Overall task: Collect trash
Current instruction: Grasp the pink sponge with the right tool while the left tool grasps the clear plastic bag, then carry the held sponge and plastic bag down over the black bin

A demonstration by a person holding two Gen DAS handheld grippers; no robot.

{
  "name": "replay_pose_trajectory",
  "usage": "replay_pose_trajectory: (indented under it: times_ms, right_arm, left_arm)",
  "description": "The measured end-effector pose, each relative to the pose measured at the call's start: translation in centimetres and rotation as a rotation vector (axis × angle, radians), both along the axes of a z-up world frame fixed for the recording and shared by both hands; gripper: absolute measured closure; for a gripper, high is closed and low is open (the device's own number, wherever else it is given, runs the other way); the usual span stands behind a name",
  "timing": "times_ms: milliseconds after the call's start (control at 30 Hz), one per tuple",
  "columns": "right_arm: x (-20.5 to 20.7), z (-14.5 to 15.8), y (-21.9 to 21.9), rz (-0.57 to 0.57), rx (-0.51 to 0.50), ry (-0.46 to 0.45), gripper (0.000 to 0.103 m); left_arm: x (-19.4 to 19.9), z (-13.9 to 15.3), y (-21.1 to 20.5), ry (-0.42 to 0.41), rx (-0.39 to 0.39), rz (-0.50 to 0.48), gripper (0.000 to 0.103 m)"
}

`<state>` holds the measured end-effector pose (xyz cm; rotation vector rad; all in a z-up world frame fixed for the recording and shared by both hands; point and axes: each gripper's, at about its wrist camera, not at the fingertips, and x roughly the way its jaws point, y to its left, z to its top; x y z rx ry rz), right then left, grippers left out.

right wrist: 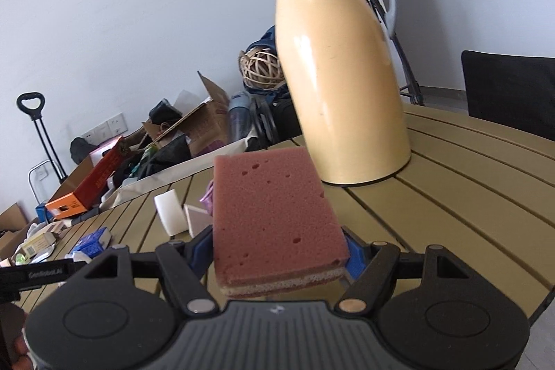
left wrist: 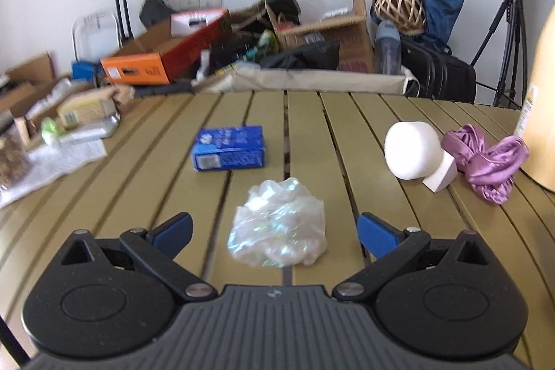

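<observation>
A: What's nearest the left claw [left wrist: 274, 231]?

B: A crumpled clear plastic wrapper [left wrist: 279, 224], lying on the slatted counter [left wrist: 381, 113] between its blue pads. The claw is spread wide, and neither pad touches the wrapper.

A: And farther out?

B: A blue carton [left wrist: 229, 148] lies flat just past the wrapper, to the left. To the right sits a white foam piece [left wrist: 412, 151], with a bunched purple cloth [left wrist: 485, 158] touching it on its far side. Off the counter's far edge, boxes and bags are piled against the wall.

A: The right claw [right wrist: 277, 252]?

B: Closed on a pink sponge [right wrist: 274, 217], held flat and clear of the counter. Beyond it a yellow thermos jug [right wrist: 340, 78] stands upright on the counter.
</observation>
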<state>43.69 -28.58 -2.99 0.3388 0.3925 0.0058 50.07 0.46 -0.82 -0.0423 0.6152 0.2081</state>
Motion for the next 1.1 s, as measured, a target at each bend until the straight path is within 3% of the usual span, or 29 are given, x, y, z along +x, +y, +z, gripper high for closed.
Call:
replay_pose_trajectory:
  times_ms: [233,300,467,567,1100]
  right_arm:
    - [0.1,-0.2,-0.7,-0.008,0.004,0.005,0.031]
    - [0.1,-0.1,-0.8,-0.006,0.006,0.005,0.031]
    - [0.1,-0.2,-0.9,-0.003,0.012,0.01,0.031]
    - [0.1,-0.1,-0.8,0.001,0.012,0.01,0.031]
    - [-0.1,-0.3,0.2,0.052,0.012,0.023,0.031]
  left_arm:
    - [3.0,-1.3,0.4,0.056,-0.03,0.06,0.001]
    - [3.3,-1.6,0.6,0.067,-0.035,0.071,0.008]
    - [3.5,-1.8,0.7,0.081,-0.041,0.068,0.043]
    - [3.2,-1.6,0.4,0.072,-0.032,0.056,0.055]
    - [-0.6,0.1,0.6,0.026,-0.024,0.018,0.059]
